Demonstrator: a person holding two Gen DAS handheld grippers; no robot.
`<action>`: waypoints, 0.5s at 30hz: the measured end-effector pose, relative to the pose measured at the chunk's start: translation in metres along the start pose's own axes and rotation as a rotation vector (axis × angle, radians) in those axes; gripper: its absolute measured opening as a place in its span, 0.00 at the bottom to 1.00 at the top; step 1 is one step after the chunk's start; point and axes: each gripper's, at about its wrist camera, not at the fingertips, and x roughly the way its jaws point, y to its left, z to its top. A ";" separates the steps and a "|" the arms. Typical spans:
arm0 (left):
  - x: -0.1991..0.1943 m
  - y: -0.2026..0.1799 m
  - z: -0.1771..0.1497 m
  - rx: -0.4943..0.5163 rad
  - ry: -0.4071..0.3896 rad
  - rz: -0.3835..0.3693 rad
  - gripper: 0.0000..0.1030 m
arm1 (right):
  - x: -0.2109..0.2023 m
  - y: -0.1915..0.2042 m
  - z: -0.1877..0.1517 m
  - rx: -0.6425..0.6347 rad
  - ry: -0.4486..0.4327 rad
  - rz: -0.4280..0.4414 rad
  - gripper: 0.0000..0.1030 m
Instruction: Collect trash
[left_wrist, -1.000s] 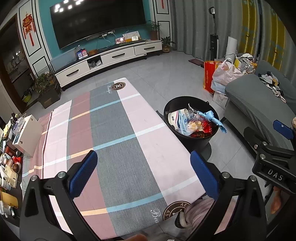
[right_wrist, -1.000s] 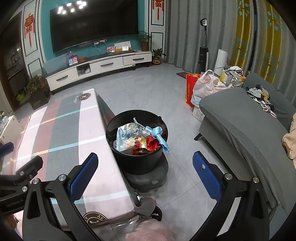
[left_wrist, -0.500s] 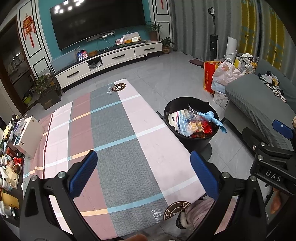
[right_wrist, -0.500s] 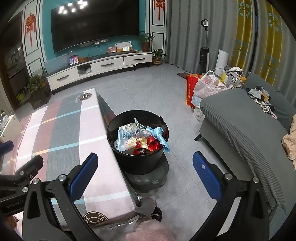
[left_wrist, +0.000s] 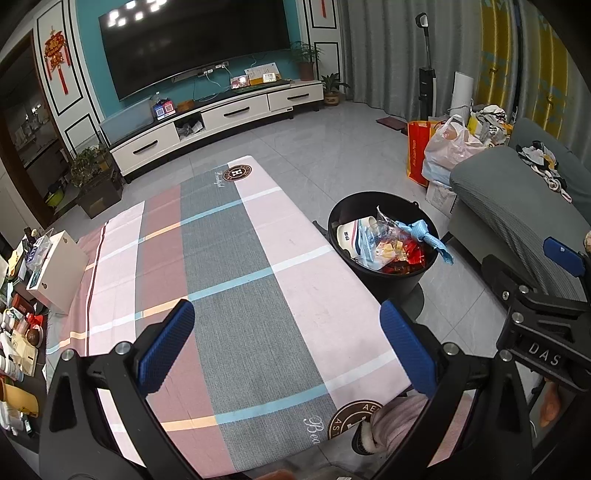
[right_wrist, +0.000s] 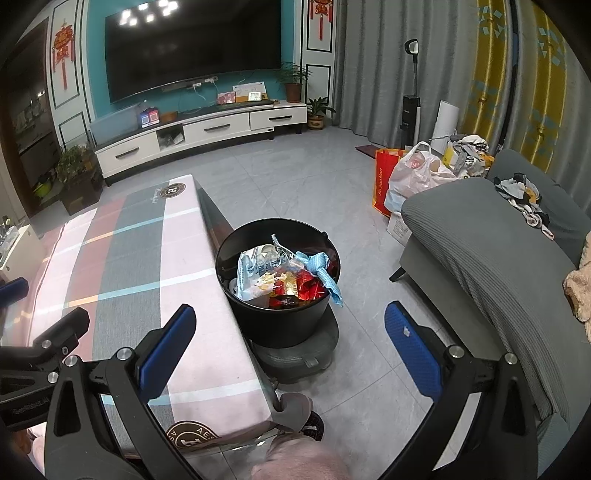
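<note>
Standing on the grey tiled floor (right_wrist: 295, 177) just beside the long edge of the low table, the black trash bin (right_wrist: 277, 317) is filled close to its rim with crumpled wrappers (right_wrist: 284, 284), red and yellow foil, a white-and-blue packet with print too small to read, and a light blue cloth (right_wrist: 325, 275) that droops over the rim toward the sofa; in the left wrist view the same bin (left_wrist: 384, 280) sits off the table's right side. The table wears a plaid tablecloth (left_wrist: 229, 280) in pink, grey and rust with pale blue and cream stripes, marked at the far end with a round brown emblem bearing an "H" (left_wrist: 237, 172) and at the near end with another emblem reading partly "AE… AS…" beside script starting "Bea". The right gripper's body, seen from the left camera, carries the letters "DAS". An orange shopping bag (right_wrist: 384, 177) with vertical lettering stands by the grey sofa (right_wrist: 480, 229). Farther off are a white TV cabinet (right_wrist: 199, 133), a large dark television (right_wrist: 192, 44), and grey curtains (right_wrist: 373, 74). The left gripper (left_wrist: 286, 343) hovers over the cloth with its blue pads wide apart, holding nothing; the right gripper (right_wrist: 288, 343) is likewise spread wide and empty, above the table edge and floor.
</note>
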 end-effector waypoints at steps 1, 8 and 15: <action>0.000 0.000 0.000 -0.001 -0.001 -0.001 0.97 | 0.000 0.000 0.000 0.000 0.000 0.000 0.97; 0.000 0.002 0.000 -0.006 -0.002 0.002 0.97 | 0.000 0.000 0.000 0.002 0.001 -0.003 0.97; 0.000 0.002 0.000 -0.006 -0.002 0.001 0.97 | 0.001 0.000 0.000 0.000 0.001 -0.002 0.97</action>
